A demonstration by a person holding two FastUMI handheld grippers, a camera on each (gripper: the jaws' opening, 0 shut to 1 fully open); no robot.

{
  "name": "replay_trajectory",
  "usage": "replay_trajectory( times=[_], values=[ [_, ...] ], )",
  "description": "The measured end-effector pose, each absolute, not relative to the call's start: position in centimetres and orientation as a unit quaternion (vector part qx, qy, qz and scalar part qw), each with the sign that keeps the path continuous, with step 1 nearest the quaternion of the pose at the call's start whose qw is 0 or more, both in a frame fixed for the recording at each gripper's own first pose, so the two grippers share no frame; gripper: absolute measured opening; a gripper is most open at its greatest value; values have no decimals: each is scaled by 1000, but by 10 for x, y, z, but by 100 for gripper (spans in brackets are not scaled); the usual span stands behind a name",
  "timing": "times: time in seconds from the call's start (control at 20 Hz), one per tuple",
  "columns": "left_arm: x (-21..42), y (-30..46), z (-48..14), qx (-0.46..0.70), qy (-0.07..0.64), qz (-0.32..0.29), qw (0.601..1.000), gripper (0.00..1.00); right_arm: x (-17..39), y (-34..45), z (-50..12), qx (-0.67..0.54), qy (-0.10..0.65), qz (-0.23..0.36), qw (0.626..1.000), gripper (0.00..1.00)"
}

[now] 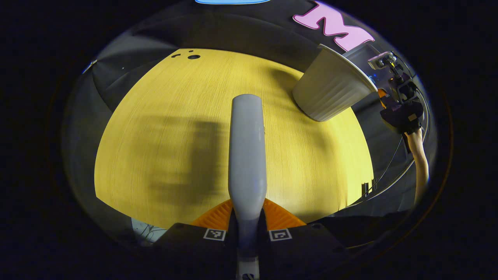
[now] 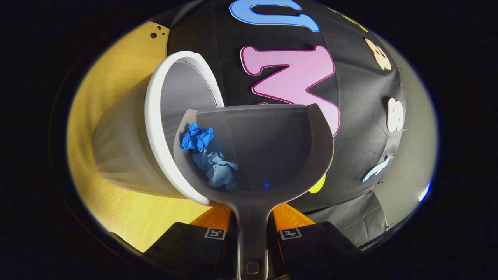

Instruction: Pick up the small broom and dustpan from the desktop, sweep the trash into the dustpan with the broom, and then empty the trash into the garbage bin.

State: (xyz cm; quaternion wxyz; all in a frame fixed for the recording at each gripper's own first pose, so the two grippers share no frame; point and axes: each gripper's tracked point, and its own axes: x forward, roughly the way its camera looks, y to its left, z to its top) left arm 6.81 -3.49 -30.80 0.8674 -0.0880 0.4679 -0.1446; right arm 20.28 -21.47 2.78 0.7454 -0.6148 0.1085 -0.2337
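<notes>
Dustpan [image 2: 268, 155] handle between right fingers [image 2: 290, 216]; paper [image 2: 212, 159] apparently by bin [image 2: 155, 128].

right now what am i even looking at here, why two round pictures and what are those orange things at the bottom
These are two handheld claws, one in each of a person's hands, and each carries a fisheye camera looking forward along its own orange fingers.

Left gripper view: the left claw is shut on the grey broom handle, held above a yellow wooden table. A white garbage bin stands on the table at the far right, and beyond it you see the other claw with the person's arm.

Right gripper view: the right claw is shut on the grey dustpan by its handle. Crumpled blue paper lies in the pan, against its left wall, which is beside the bin's rim. The paper is not yet tipped out.
</notes>
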Motion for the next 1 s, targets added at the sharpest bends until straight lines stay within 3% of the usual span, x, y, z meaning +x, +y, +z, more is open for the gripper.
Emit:
replay_trajectory(
  times=[0.5, 0.75, 1.0],
  values=[
    [68, -33, -307, -80, 468, -147, 868, 26, 207, -218, 36, -691, 94, -211, 685, 35],
    [63, -36, -305, -81, 465, -144, 870, 29, 207, -220, 32, -667, 103, -196, 712, 35],
    [63, -36, -302, -80, 463, -142, 871, 26, 206, -225, 33, -593, 112, -192, 774, 35]
  ],
)
